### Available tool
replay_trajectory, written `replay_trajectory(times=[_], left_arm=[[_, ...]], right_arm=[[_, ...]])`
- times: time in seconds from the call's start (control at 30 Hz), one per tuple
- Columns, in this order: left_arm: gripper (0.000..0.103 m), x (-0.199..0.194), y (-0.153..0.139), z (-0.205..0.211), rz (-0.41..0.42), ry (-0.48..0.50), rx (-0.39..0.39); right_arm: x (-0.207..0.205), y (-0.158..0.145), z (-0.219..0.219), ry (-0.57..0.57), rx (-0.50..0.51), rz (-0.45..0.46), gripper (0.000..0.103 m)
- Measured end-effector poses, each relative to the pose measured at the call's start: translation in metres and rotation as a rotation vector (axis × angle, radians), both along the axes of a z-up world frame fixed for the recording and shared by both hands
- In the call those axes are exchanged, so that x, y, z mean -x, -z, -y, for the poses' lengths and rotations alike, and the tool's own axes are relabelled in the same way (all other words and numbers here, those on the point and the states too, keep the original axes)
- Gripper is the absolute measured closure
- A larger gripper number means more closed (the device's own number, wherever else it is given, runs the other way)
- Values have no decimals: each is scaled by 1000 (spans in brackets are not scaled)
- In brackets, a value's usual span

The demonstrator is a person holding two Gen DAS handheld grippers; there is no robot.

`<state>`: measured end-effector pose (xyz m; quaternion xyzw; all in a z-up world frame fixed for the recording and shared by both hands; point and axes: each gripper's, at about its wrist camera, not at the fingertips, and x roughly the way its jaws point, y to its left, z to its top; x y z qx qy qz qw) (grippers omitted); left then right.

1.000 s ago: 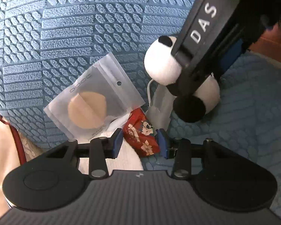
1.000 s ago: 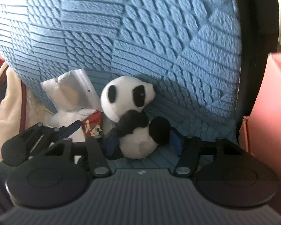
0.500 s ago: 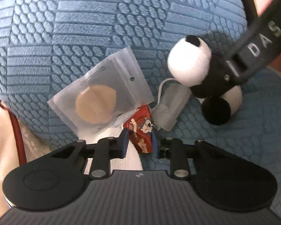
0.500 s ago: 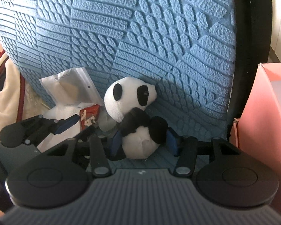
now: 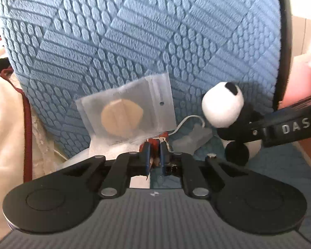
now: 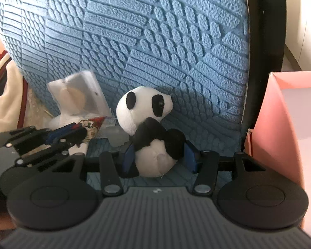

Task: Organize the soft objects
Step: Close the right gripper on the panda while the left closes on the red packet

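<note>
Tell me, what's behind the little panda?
Right behind the panda is the bumpy blue cushion of the chair. The panda's body, squeezed in the right tool, covers the bit of cushion just behind it, so that part stays hidden.

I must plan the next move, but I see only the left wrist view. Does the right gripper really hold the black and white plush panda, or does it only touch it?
Observer: It holds it. In the right wrist view the right gripper presses on both sides of the lower body of the black and white plush panda.
Operator: Is the small red printed packet firm in my left gripper?
Observer: Its jaws have just been closing on it. Seen from the side, only one end is pinched; the rest sticks out beyond the gripper.
Operator: What stands further to the right?
Observer: A pink cardboard box, with its pale inside showing.
</note>
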<state>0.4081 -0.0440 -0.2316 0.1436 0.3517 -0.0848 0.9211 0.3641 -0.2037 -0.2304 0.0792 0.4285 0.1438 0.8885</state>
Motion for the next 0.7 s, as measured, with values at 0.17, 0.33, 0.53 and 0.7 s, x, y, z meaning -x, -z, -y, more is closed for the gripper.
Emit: replay_trajectory(times=[0.17,0.33,0.53,0.7], left_arm=[[93,15,-14,-5,-4,-25,68],[93,59,-24,-13,-19,-69,142],[93,97,-30,-14,-42,-92,180],[93,129,-36,-23,-48,-105,198]], right_arm=[[11,-8,-3,-22,37,22,48],[26,-19,-2,-34,37,24,48],[47,-26,-7,-45,62,43,48],[69,-29,-9,-45,43,29,48]])
